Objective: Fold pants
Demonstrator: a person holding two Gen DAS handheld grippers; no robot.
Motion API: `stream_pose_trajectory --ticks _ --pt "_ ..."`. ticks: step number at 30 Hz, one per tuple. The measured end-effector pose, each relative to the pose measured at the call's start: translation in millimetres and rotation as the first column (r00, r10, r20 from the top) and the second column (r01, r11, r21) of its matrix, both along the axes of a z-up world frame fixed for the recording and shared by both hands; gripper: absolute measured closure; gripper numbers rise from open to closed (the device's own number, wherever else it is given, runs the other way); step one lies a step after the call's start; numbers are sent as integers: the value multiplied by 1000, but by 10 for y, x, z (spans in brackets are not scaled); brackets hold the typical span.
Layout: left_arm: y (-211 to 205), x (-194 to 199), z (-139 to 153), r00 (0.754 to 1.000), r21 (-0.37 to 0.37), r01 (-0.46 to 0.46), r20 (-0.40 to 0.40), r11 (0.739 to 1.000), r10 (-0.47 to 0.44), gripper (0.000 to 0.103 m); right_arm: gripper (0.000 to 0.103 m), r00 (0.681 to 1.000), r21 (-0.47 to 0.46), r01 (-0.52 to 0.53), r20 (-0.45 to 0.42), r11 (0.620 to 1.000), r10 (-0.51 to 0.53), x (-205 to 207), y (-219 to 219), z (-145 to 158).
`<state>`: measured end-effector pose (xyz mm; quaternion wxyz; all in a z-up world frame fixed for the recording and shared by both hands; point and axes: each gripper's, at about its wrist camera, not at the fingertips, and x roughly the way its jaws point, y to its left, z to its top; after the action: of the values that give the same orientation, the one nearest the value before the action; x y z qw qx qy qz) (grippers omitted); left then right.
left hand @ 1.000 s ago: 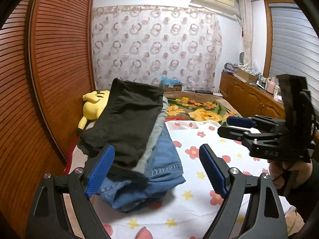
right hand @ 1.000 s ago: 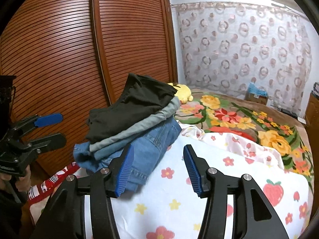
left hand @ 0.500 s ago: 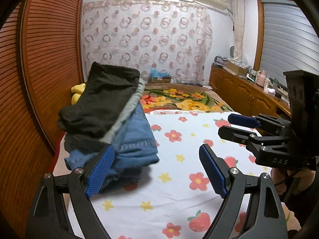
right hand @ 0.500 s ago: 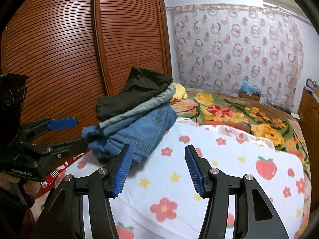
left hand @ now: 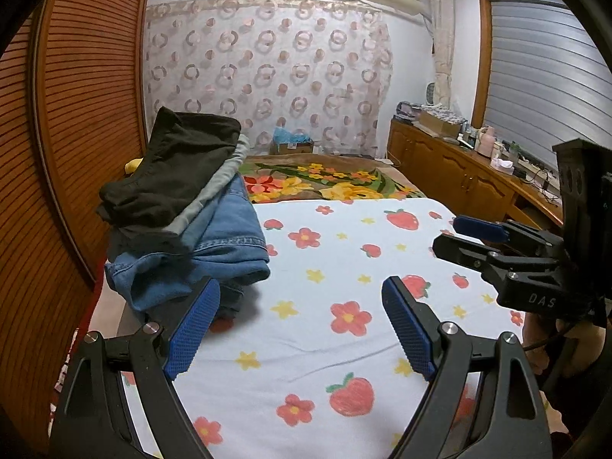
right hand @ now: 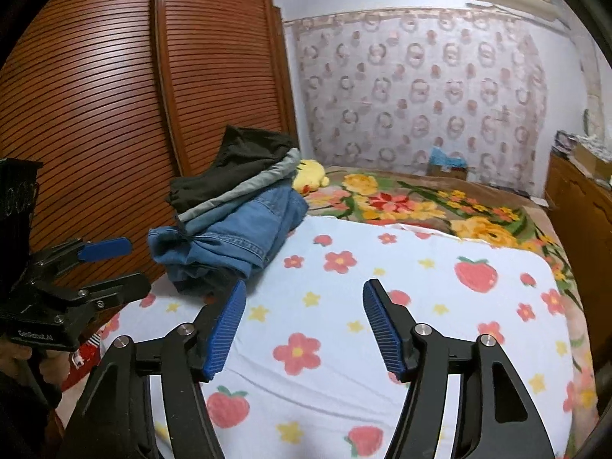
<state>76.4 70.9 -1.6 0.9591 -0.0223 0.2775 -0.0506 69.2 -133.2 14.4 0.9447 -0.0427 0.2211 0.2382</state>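
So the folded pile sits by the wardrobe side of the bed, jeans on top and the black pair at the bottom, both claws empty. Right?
Not quite: the order is reversed. Both wrist views show the black pair on top of the pile and the jeans at the bottom. The rest holds: the left claw and right claw are empty.

Yellow plush toy (left hand: 132, 165): almost wholly hidden behind the stack of folded pants (left hand: 183, 214) in the left wrist view. Lower garments in stack: only edges show. Items on sideboard (left hand: 451, 176): too small to identify.
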Motion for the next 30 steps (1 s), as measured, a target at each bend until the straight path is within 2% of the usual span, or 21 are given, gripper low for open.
stream_pose_trajectory --ticks 10,17,23,30 --pt "-252 -138 89 999 2 36 23 999 -36 16 32 996 -8 87 36 996 -87 -469 -197 33" --pt "-434 -183 195 997 4 59 42 998 -59 16 22 987 -6 152 57 988 -151 -744 -340 83" --pt "-553 -211 226 995 5 82 51 997 -82 16 16 978 -10 194 73 981 -193 -898 -375 71" --pt "-637 -197 183 995 -1 93 36 996 -93 16 16 970 6 231 72 973 -231 -958 -408 98"
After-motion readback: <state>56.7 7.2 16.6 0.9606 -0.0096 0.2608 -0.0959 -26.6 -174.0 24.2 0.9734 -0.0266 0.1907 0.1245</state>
